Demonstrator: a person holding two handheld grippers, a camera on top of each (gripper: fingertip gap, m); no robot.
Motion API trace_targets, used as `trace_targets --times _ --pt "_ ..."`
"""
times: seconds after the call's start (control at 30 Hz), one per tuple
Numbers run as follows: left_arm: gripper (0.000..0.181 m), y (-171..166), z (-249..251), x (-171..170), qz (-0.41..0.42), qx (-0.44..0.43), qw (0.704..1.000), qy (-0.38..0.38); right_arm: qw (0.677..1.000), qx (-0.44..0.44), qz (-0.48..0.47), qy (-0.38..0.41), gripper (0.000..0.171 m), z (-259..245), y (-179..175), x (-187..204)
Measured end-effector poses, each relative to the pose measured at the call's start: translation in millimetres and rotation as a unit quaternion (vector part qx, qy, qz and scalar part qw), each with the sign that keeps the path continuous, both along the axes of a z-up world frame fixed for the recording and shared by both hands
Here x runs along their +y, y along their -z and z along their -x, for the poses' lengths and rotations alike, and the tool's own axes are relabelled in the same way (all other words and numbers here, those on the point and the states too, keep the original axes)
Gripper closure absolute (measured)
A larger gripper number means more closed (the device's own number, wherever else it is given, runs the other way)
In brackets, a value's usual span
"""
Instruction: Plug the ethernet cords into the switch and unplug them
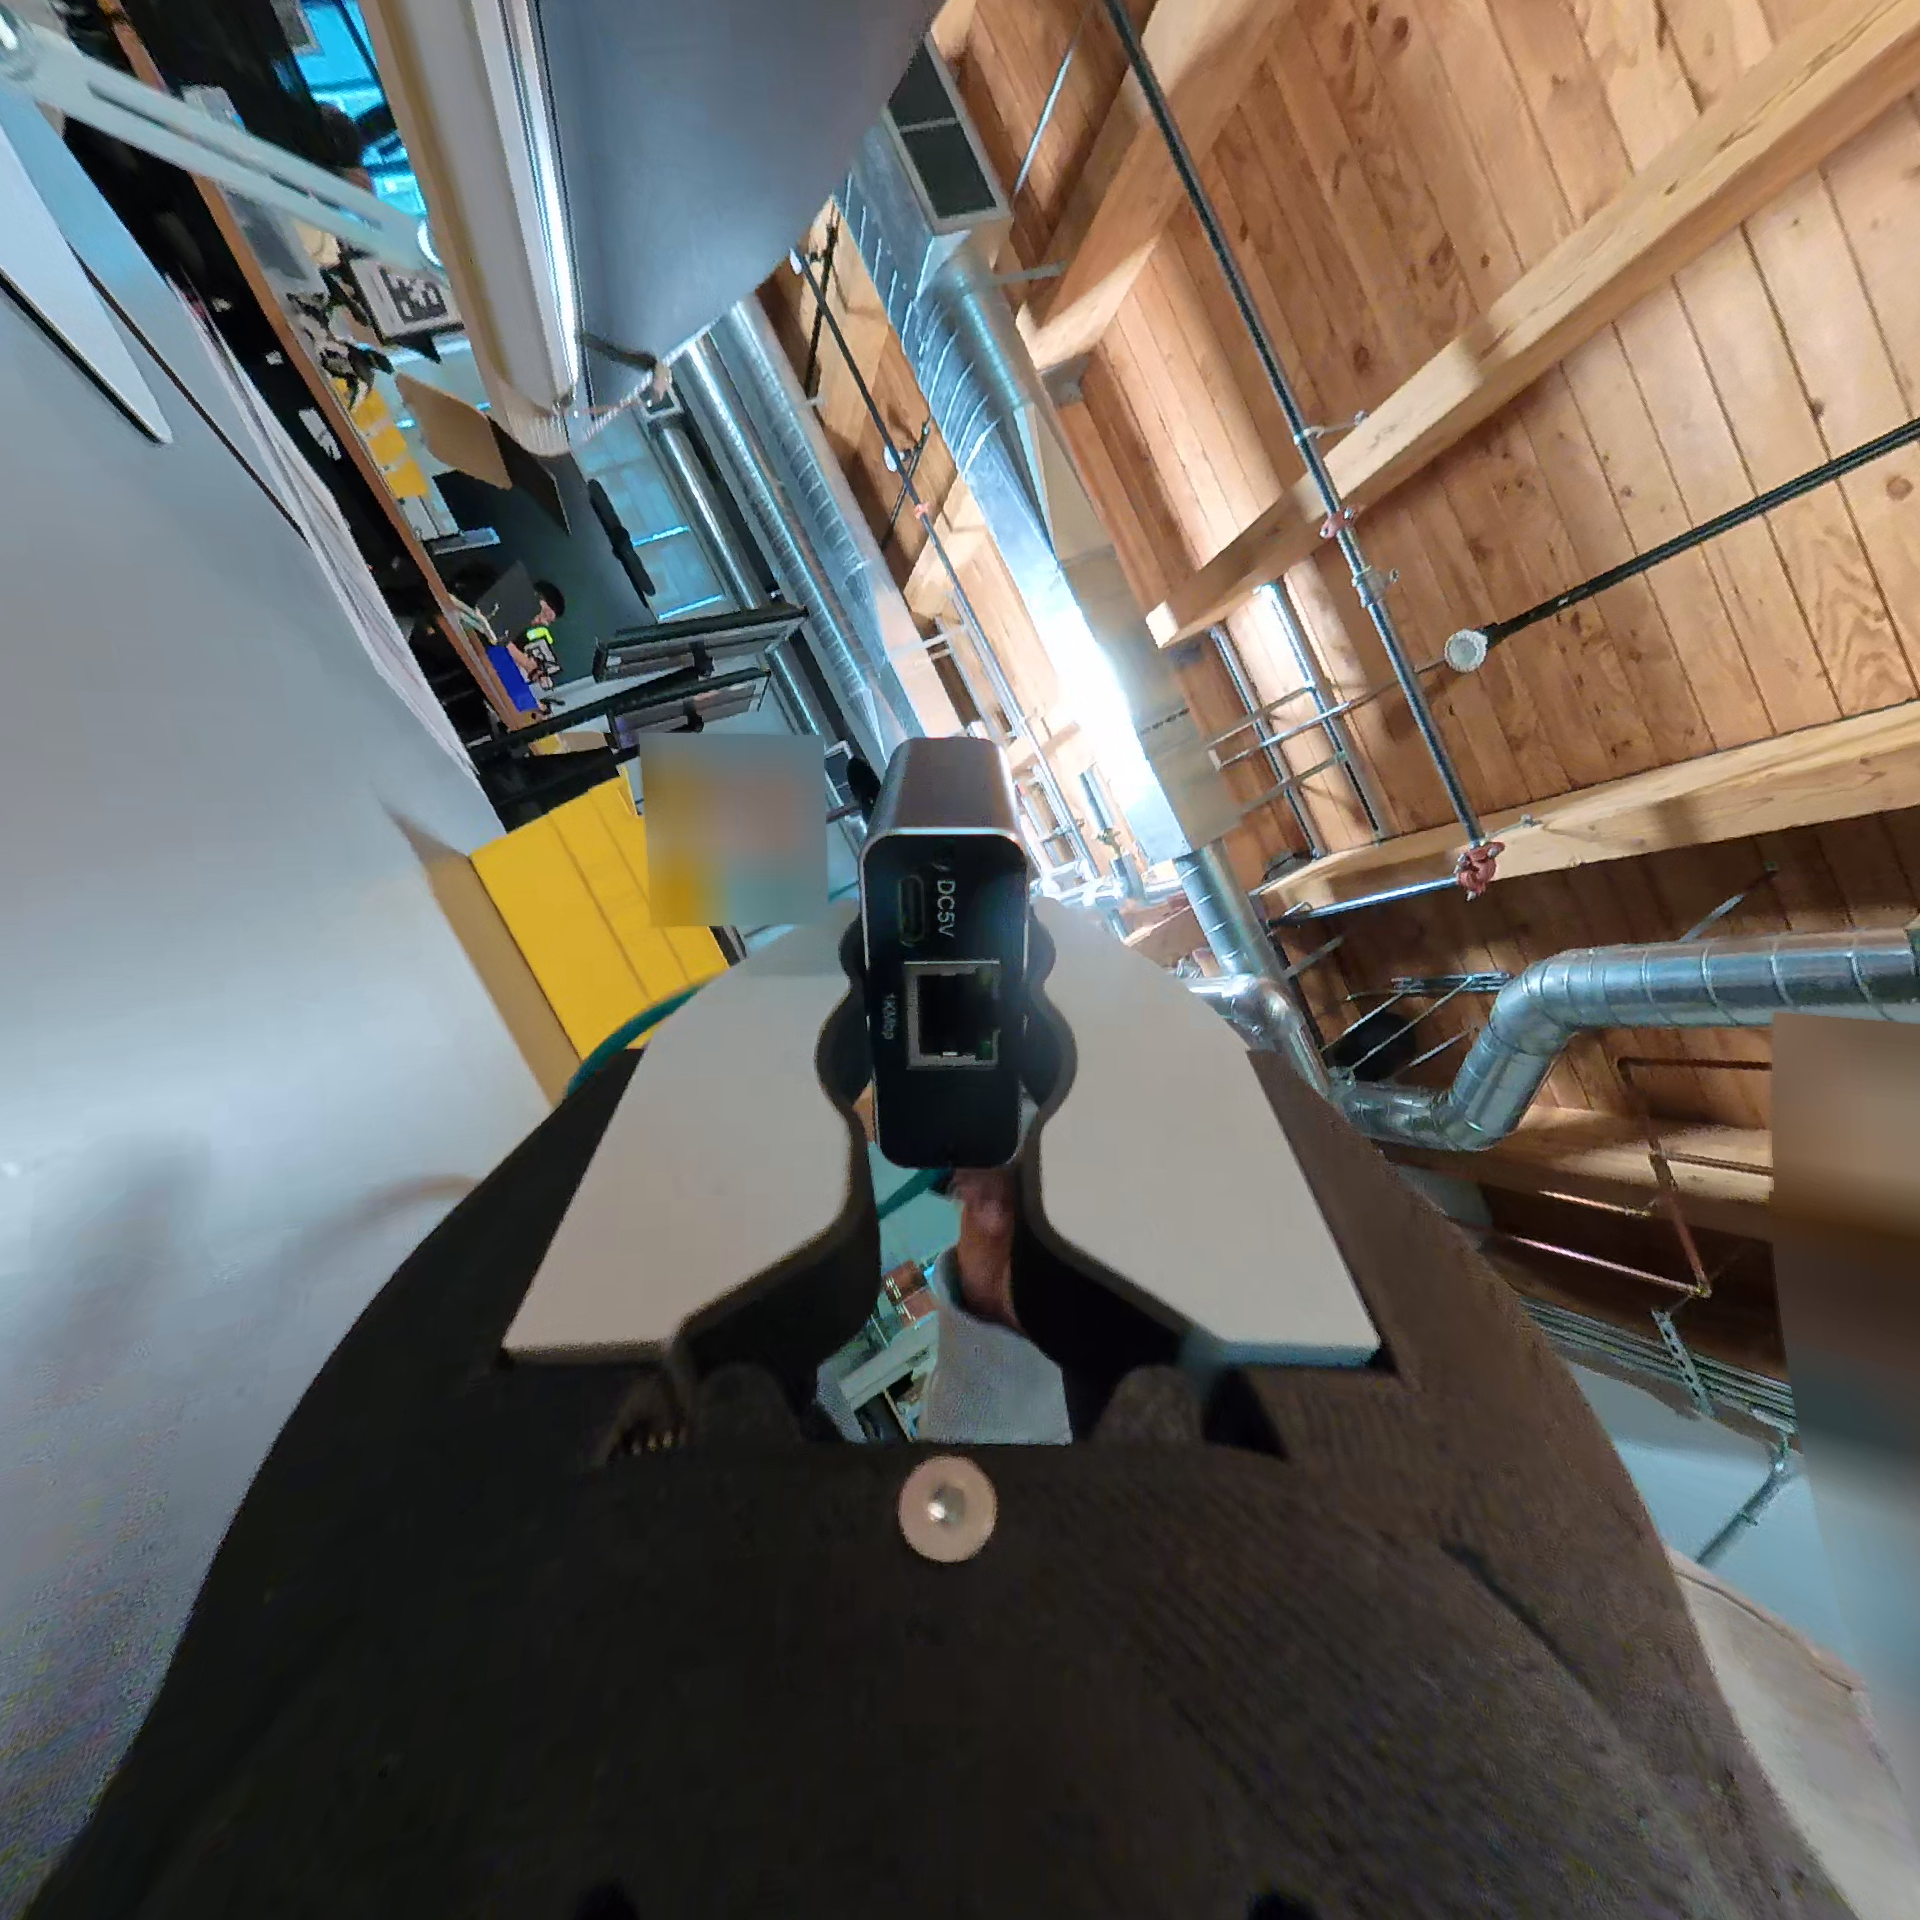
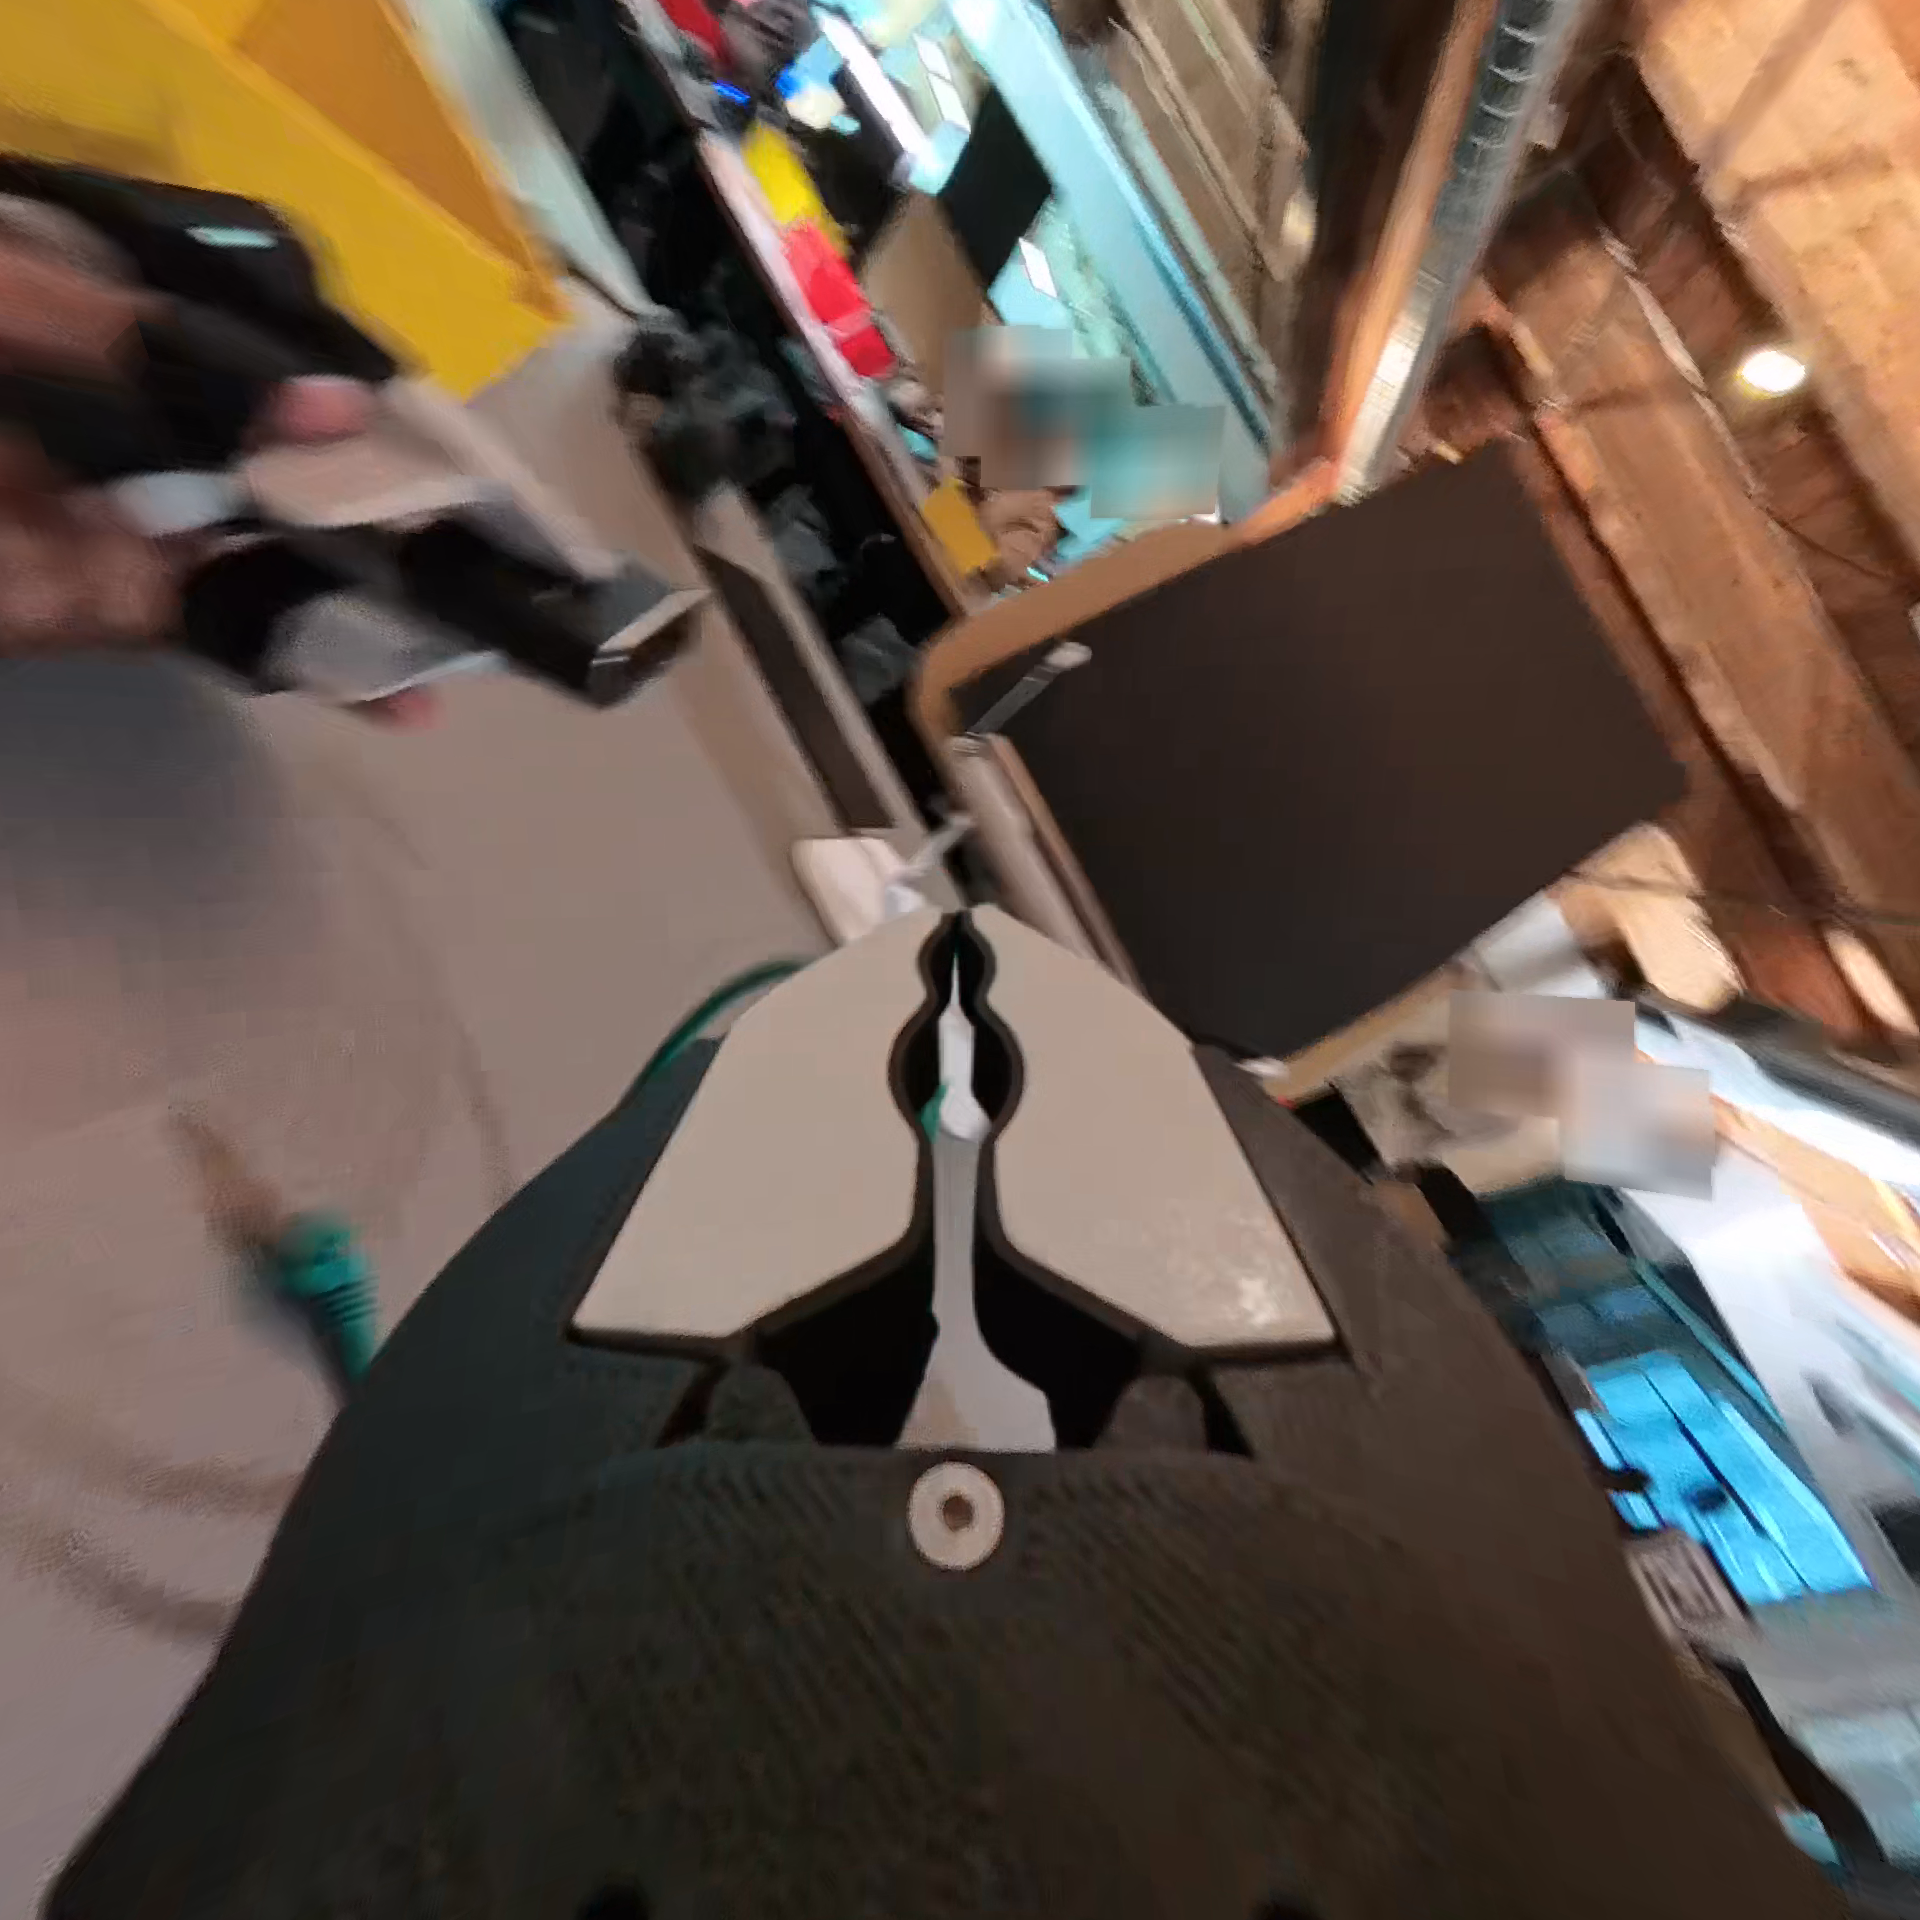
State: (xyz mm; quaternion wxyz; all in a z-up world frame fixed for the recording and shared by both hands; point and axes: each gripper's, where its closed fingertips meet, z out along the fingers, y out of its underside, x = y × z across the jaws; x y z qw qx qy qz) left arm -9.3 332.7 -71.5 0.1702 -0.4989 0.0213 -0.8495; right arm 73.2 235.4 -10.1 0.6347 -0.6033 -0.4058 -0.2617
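My left gripper (image 1: 943, 935) is shut on a small dark switch (image 1: 940, 1081) and holds it up in the air, with the camera tilted toward the ceiling. The switch's end face points at the camera, and its ethernet port (image 1: 951, 1018) is empty. My right gripper (image 2: 956, 925) is shut, with nothing visible between its tips. A green ethernet cord (image 2: 332, 1299) with its plug lies on the grey table (image 2: 468, 883), left of my right gripper and apart from it. In the blurred right wrist view, the left gripper (image 2: 416, 582) with the switch (image 2: 623, 644) shows at upper left.
A black panel with a wooden rim (image 2: 1299, 748) stands just past my right gripper. A white box (image 2: 847, 878) lies on the table ahead. A yellow box (image 1: 582, 935) is at the left. Wooden beams and metal ducts (image 1: 1558, 997) run overhead.
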Motion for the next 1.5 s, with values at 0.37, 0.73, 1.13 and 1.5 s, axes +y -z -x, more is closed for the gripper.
trace_targets --times 0.37,0.73,1.13,1.5 --pt "0.158 -1 16 13 0.02 -0.02 0.999 -0.018 0.984 0.071 0.131 -0.1 0.163 24 79 -24" --pt "0.158 1 10 6 0.023 -0.017 1.0 0.0 0.979 0.149 0.126 -0.059 0.16 -37 77 -6" --pt "0.157 2 5 0 0.029 -0.017 0.999 0.021 0.964 0.244 0.097 -0.041 0.163 -62 78 17" --pt "0.158 3 -1 -7 0.022 -0.009 0.999 0.036 0.935 0.335 0.113 -0.021 0.153 -88 83 47"
